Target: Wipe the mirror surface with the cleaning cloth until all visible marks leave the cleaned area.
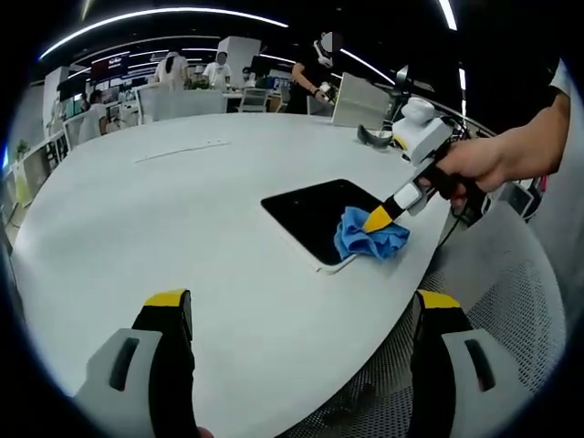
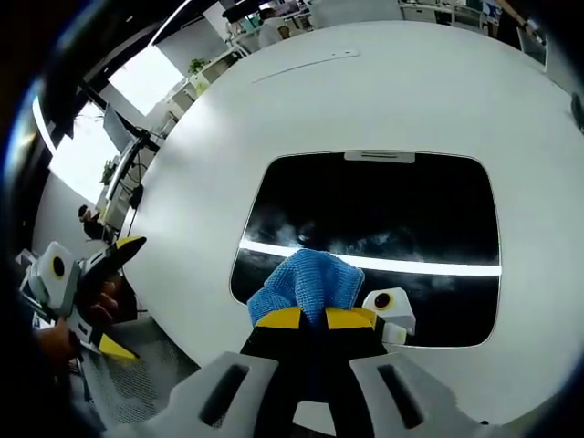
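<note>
R gripper (image 2: 313, 318) clamps crumpled blue cloth (image 2: 306, 283) w/ jaws closed, pressing it on dark mirror (image 2: 401, 205) lying flat on white table (image 2: 383, 91). L gripper (image 1: 301, 310) jaws wide apart, empty. Marks hard to discern amid reflections.

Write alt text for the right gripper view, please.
The right tool, shut on a blue cloth, presses it on a dark mirror lying on a white table. Cloudy smears show above the cloth; the left tool is at lower left.
</note>
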Action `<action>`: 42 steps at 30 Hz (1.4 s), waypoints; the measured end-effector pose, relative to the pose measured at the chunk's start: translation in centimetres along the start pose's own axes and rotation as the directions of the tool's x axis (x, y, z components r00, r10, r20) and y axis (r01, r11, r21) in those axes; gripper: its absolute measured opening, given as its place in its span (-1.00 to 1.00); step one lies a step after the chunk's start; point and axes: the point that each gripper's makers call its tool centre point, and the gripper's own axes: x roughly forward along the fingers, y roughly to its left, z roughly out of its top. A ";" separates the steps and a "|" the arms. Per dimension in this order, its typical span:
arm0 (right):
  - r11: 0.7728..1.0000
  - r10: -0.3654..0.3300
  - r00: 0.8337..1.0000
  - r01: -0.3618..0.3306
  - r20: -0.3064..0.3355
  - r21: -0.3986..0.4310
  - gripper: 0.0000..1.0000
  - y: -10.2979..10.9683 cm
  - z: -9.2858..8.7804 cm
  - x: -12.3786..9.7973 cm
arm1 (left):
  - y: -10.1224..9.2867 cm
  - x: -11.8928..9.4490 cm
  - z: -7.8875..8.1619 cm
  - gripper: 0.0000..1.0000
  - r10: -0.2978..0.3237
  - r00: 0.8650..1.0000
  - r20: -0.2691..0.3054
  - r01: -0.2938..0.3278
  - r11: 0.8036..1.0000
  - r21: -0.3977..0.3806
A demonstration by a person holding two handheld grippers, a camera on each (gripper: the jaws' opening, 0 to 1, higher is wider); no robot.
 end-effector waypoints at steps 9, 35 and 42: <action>1.000 -0.005 1.000 0.005 -0.005 0.015 -0.97 -1.1 -0.1 -0.5 | -0.1 0.0 -0.1 0.98 -0.005 1.000 -0.007 0.005 1.000 0.003; 1.000 -0.011 1.000 0.011 -0.013 0.028 -0.97 -1.6 1.3 0.0 | -0.3 0.1 -0.1 0.98 -0.016 1.000 -0.011 0.016 1.000 0.005; 0.999 -0.015 1.000 0.015 -0.010 0.031 -0.97 -2.0 2.5 0.4 | -0.2 0.1 -0.1 0.98 -0.015 1.000 -0.009 0.015 1.000 0.000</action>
